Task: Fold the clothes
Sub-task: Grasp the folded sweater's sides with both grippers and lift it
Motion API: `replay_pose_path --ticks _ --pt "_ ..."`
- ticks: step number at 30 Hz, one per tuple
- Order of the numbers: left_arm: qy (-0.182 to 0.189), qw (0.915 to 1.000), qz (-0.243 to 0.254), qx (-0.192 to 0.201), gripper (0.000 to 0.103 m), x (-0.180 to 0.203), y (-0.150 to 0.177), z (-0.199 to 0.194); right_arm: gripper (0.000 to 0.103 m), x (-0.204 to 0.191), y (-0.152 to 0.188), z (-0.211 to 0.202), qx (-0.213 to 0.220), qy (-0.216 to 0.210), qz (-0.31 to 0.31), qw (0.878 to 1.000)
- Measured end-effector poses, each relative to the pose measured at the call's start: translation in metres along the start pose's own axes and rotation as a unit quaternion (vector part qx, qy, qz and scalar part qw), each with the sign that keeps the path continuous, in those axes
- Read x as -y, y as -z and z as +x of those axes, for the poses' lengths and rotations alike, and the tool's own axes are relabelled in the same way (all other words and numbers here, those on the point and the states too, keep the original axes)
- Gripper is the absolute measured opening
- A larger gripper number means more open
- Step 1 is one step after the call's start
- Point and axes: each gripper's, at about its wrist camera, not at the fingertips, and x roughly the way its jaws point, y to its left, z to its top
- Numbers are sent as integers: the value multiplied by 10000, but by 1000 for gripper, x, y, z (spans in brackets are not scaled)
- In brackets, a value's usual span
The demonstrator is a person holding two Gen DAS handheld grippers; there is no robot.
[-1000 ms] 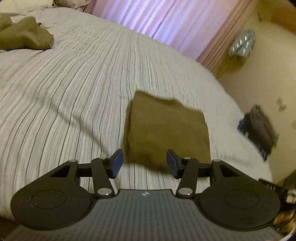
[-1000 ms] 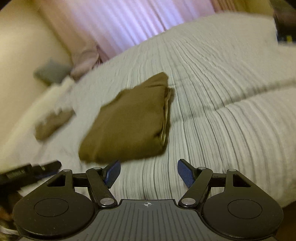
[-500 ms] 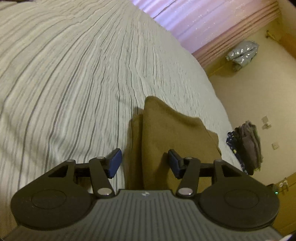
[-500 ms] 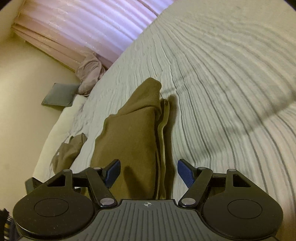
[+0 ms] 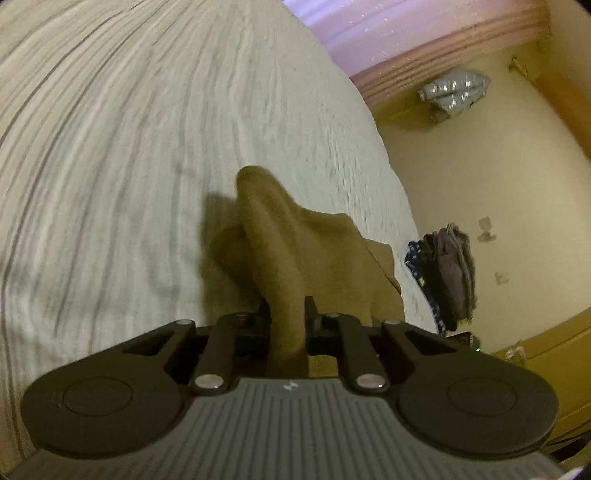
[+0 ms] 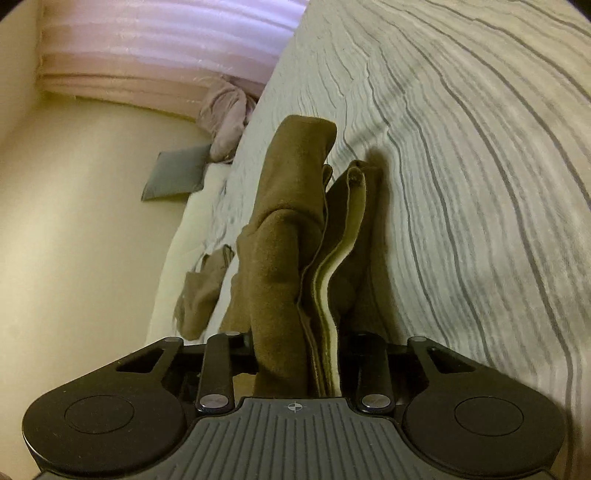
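Note:
A folded brown garment [image 5: 280,229] lies near the edge of the striped white bedcover [image 5: 110,147]. In the left wrist view its near edge bunches up into a ridge between the fingers of my left gripper [image 5: 287,306], whose jaws are closing and pinch the fabric. In the right wrist view the same garment [image 6: 288,206] shows several stacked layers with a pale lining. My right gripper [image 6: 303,336] is also closing, with that thick edge squeezed between its fingers. The fingertips of both grippers are mostly hidden by cloth.
A second brown garment [image 6: 201,291] lies crumpled at the bed's far side, near a grey pillow [image 6: 173,173] and a pinkish cloth bundle [image 6: 225,118]. Beyond the bed edge a pile of dark clothes [image 5: 450,273] sits on the floor. Pink curtains [image 5: 369,26] hang behind.
Both grippers came down to the garment's near edge from either side and closed on it. The edge now stands bunched and lifted between the fingers.

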Motion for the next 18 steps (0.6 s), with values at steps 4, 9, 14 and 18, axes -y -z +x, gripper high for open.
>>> replay_pose_path --ticks 4,9,14,18 --pt "-13 9999 162 34 10 41 -15 -6 28 -20 -5 -20 137 221 253 9993" --pt "311 9987 389 -66 10 115 -40 -10 28 -71 -19 -77 574 232 290 9977" --pt "778 9926 776 -527 10 212 -72 4 28 -136 -36 -163 1165 438 256 9919" --pt "1219 9810 1090 -1048 10 293 -89 37 28 -185 -37 -245 1842 757 398 9792"
